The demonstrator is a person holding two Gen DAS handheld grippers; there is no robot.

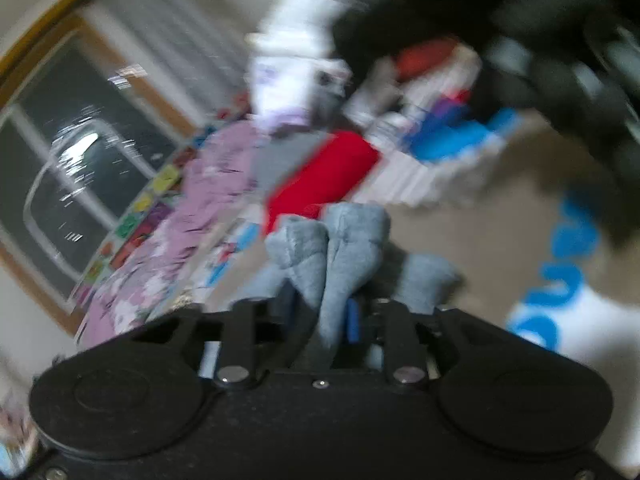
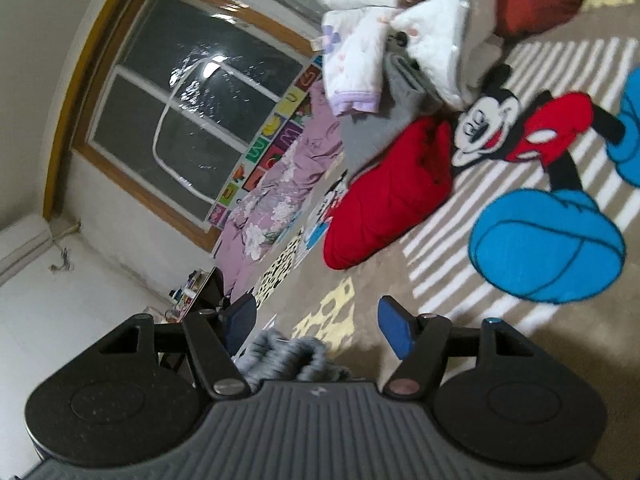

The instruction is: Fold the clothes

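My left gripper (image 1: 326,312) is shut on a bunched light grey garment (image 1: 340,248), which bulges up between and above the jaws. The left wrist view is motion-blurred. My right gripper (image 2: 318,324) is open, its blue pads wide apart. A fold of the grey garment (image 2: 288,356) lies low between its fingers, close to the gripper body, not clamped. A folded red garment (image 2: 384,196) lies on the Mickey Mouse rug (image 2: 532,132) ahead; it also shows in the left wrist view (image 1: 320,180).
A pile of white and lilac clothes (image 2: 360,52) and a grey garment (image 2: 368,132) sit beyond the red one. A purple floral blanket (image 2: 272,200) runs along the wall under a window (image 2: 192,128). A dark blurred shape (image 1: 540,40) fills the left view's upper right.
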